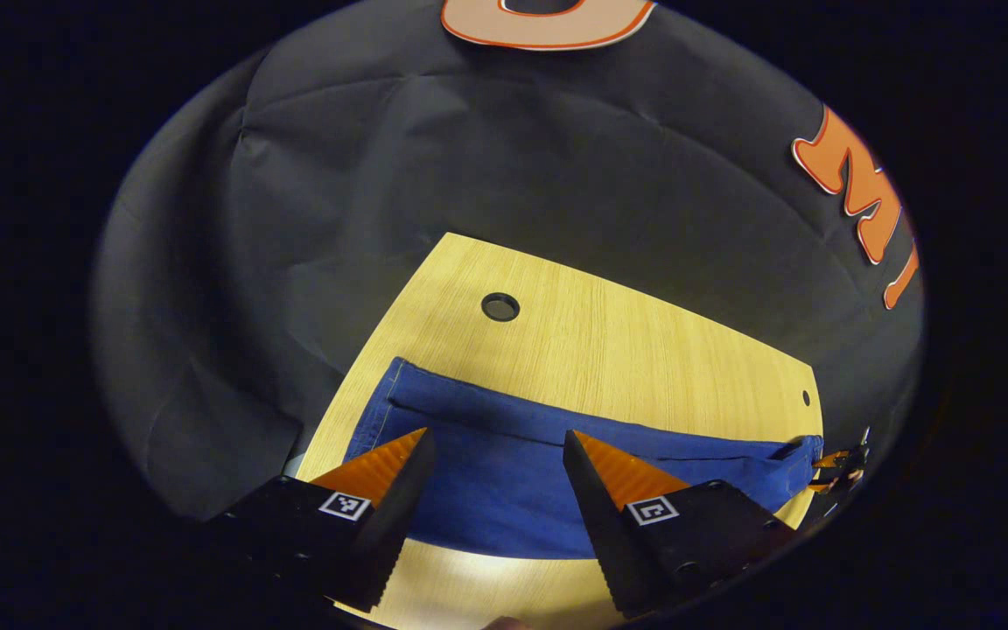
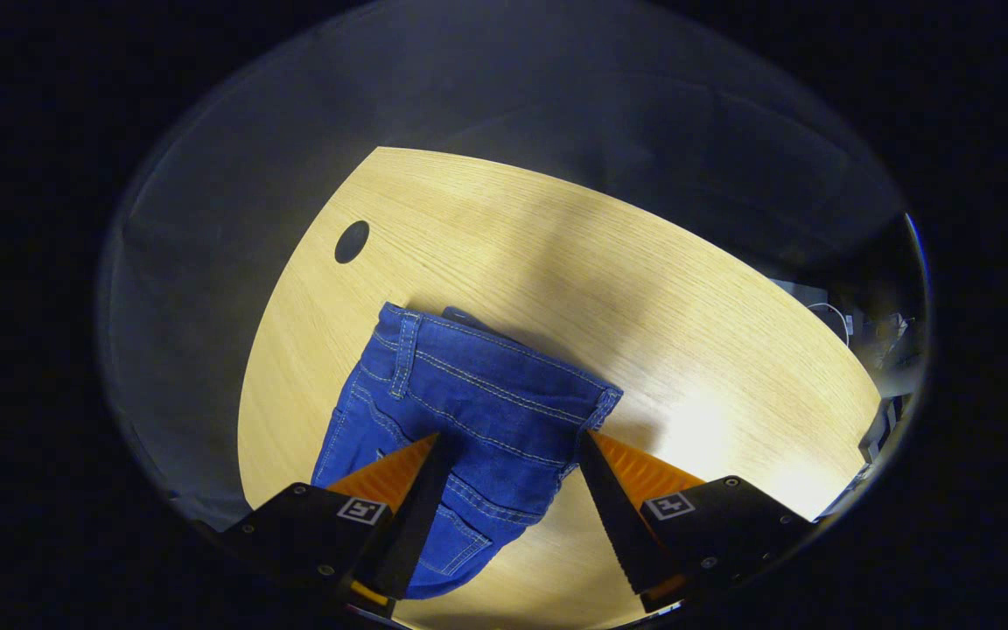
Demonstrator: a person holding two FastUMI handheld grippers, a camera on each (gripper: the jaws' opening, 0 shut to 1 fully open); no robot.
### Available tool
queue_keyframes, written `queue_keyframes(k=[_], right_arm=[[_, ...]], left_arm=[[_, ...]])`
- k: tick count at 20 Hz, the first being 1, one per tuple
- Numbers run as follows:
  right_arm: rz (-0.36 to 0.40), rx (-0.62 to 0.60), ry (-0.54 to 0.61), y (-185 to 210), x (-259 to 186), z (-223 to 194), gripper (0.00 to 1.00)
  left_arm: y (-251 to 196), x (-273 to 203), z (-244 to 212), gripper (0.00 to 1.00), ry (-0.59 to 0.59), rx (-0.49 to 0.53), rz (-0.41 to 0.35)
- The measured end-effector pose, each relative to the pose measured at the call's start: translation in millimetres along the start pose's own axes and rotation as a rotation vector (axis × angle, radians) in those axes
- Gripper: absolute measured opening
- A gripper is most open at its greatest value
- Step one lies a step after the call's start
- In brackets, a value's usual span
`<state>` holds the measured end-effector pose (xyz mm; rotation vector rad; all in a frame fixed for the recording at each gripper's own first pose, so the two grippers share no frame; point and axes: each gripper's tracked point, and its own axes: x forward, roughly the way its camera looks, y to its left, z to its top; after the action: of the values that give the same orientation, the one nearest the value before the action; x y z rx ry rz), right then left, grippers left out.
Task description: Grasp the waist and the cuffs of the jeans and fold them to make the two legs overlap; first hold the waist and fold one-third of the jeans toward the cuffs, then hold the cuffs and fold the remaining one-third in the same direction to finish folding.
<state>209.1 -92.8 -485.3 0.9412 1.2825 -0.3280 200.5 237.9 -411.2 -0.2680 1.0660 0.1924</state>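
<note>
Lying between both jaws' open fingers: jeans [image 2: 469, 402].

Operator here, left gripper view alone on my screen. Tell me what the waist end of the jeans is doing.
Observer: In the right gripper view the waist end of the jeans lies flat on the wooden table, waistband and a belt loop facing up.
Operator: Report the right gripper's state.
Observer: The right gripper is open, its fingers spread above the denim below the waistband, gripping nothing.
Operator: Now give me the stitching there.
Observer: Pale seams cross the seat, and a back pocket shows near the left finger.
</note>
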Motion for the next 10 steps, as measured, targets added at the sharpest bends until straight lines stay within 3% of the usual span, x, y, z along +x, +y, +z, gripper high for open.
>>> queue_keyframes(k=[2,5,6,7,10], right_arm=[[-0.026,-0.01,-0.008,-8.1,5.2,-2.1,0.88],[0.021,0.014,-0.005,4.2,1.2,-6.8,0.39],[0.035,0.031,-0.029,7.9,-4.1,-4.0,0.39],[0.064,0.015,-0.04,14.5,-15.4,-2.6,0.23],[0.15,-0.01,-0.102,32.8,-38.0,-1.7,0.22]], left_arm=[[-1.9,1.7,4.1,0.91,-0.004,-0.029,0.006],[1.0,4.9,-5.1,0.91,0.005,-0.085,0.006],[1.4,7.2,-8.7,0.91,0.006,-0.096,-0.004],[2.8,10.0,-15.2,0.91,0.006,-0.102,-0.013],[4.6,9.9,-23.1,0.91,0.014,-0.104,-0.022]])
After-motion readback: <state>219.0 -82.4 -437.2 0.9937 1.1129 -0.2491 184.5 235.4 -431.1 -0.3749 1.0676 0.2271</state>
